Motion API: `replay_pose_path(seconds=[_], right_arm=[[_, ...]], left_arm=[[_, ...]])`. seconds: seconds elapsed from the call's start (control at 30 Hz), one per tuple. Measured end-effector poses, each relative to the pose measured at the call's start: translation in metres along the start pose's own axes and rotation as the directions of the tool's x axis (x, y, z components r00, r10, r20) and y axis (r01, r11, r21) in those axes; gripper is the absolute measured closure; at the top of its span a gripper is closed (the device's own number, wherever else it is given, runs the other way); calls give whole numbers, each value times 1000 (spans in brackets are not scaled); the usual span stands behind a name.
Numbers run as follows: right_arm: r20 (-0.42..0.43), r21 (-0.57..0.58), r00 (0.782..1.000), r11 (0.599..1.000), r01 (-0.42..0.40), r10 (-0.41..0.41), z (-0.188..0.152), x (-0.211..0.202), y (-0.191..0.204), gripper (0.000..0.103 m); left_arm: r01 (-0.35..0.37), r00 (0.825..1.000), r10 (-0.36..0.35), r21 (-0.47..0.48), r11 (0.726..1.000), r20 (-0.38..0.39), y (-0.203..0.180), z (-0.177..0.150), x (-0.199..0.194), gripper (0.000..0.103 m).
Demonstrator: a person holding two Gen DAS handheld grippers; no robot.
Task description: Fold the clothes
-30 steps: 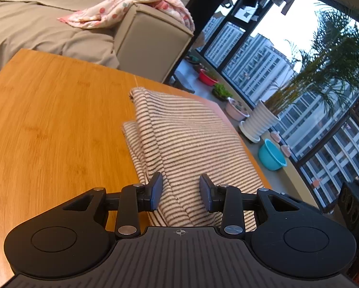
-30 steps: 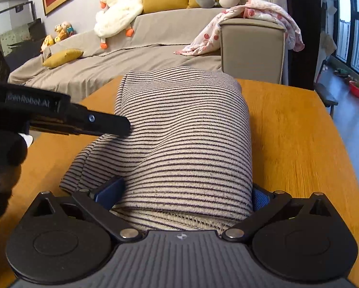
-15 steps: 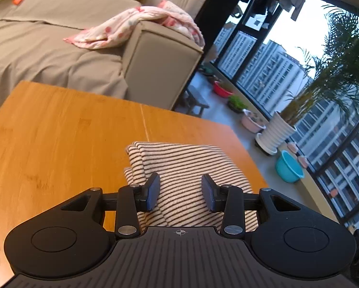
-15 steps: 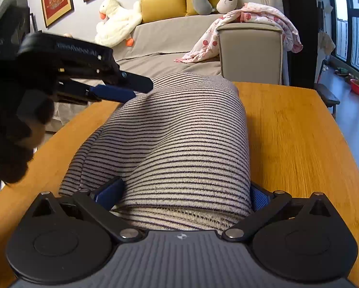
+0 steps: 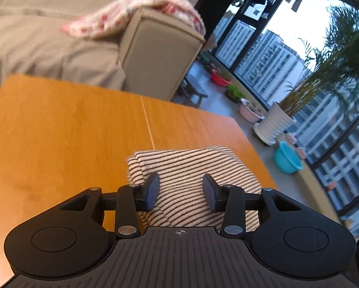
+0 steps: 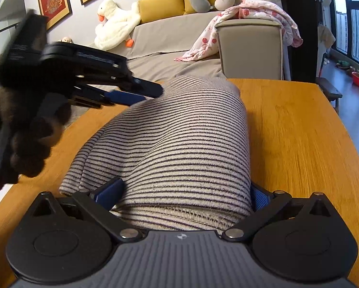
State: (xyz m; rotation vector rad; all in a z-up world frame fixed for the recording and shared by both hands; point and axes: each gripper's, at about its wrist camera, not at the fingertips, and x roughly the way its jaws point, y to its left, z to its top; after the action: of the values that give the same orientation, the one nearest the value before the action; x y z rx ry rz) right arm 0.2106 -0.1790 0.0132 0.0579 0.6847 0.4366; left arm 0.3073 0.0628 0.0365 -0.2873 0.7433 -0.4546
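Folded cream, dark-striped knit garment lies on the orange wooden desk; its near edge is cut off by the right tongs, clamped wide around it. Left tongs are opening above the garment's end, nothing gripped; the hand holding them is dark and blurred.

- A wooden table spreads beneath and ahead of the right gripper.
- Beyond it, straight ahead, stands a grey sofa.
- A pink patterned blanket drapes over the sofa's arm.
- A white plush duck lies ahead to the left.
- A turquoise basin sits right of the left gripper, near a white plant pot.
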Motion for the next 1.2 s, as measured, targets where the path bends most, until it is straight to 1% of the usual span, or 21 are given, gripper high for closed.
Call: replay_pose_path(seconds=[0.07,0.1,0.13,0.17,0.27,0.37,0.4,0.43,0.53,0.63,0.7,0.77,0.83,0.9,0.93,1.0,1.03,1.07,1.1,1.17,1.2], right_arm=[[0,-1,1000,1000,1,-1,0,0,0,0],[-1,1,1000,1000,-1,1,0,1,0,0],[-2,3,1000,1000,-3,3,0,1,-1,0],[-4,6,1000,1000,-5,5,0,1,-1,0],[-7,22,1000,1000,-10,10,-1,1,-3,0],[-10,44,1000,999,-14,14,-1,1,-4,0],[-11,47,1000,999,-15,16,-2,0,-5,0],[-10,49,1000,999,-18,18,-2,0,-5,0],[-9,63,1000,998,-28,28,-2,0,-8,0],[-14,68,999,996,-49,50,-2,-1,-11,0],[-35,60,995,994,-92,94,1,-2,-17,0],[-44,84,987,985,-148,152,7,-8,-30,0],[6,114,985,979,-170,171,16,-21,-47,0],[57,126,988,980,-151,145,32,-30,-62,0],[68,120,989,984,-135,128,41,-29,-67,0],[75,91,993,990,-103,96,59,-22,-74,0],[71,74,994,993,-93,88,67,-14,-74,4],[56,75,994,992,-98,93,74,-3,-75,14],[36,87,994,990,-108,105,80,8,-77,15],[-28,136,989,981,-139,144,90,37,-83,13],[-67,154,986,978,-139,151,92,52,-85,10]], left_arm=[[-13,999,12,27,1000,42,-11,-6,-20,38],[-15,998,13,36,999,57,-15,-10,-30,23],[-17,998,14,44,999,62,-18,-14,-37,13],[-19,998,16,54,998,61,-20,-18,-41,12],[-16,999,15,55,998,29,-21,-28,-43,12],[-6,1000,7,25,1000,-26,-14,-38,-32,21],[-2,999,2,10,1000,-49,-11,-42,-27,28],[4,998,-5,-6,1000,-68,-8,-45,-21,30],[37,995,-42,-57,998,-85,-1,-52,-13,29],[45,995,-51,-68,997,-83,2,-53,-11,28],[47,995,-52,-64,997,-81,4,-53,-11,28],[49,996,-53,-59,997,-77,5,-55,-12,27],[54,995,-58,-58,997,-75,5,-56,-12,26],[63,995,-68,-64,996,-74,6,-57,-10,26],[66,995,-71,-65,996,-74,6,-58,-9,25],[70,995,-75,-65,995,-71,6,-59,-9,25],[71,995,-75,-64,995,-69,6,-59,-9,26],[71,995,-75,-62,996,-67,5,-60,-9,26],[72,995,-76,-61,996,-67,5,-61,-10,26],[71,995,-74,-51,996,-65,4,-62,-12,26],[71,995,-74,-45,996,-64,4,-62,-13,27]])
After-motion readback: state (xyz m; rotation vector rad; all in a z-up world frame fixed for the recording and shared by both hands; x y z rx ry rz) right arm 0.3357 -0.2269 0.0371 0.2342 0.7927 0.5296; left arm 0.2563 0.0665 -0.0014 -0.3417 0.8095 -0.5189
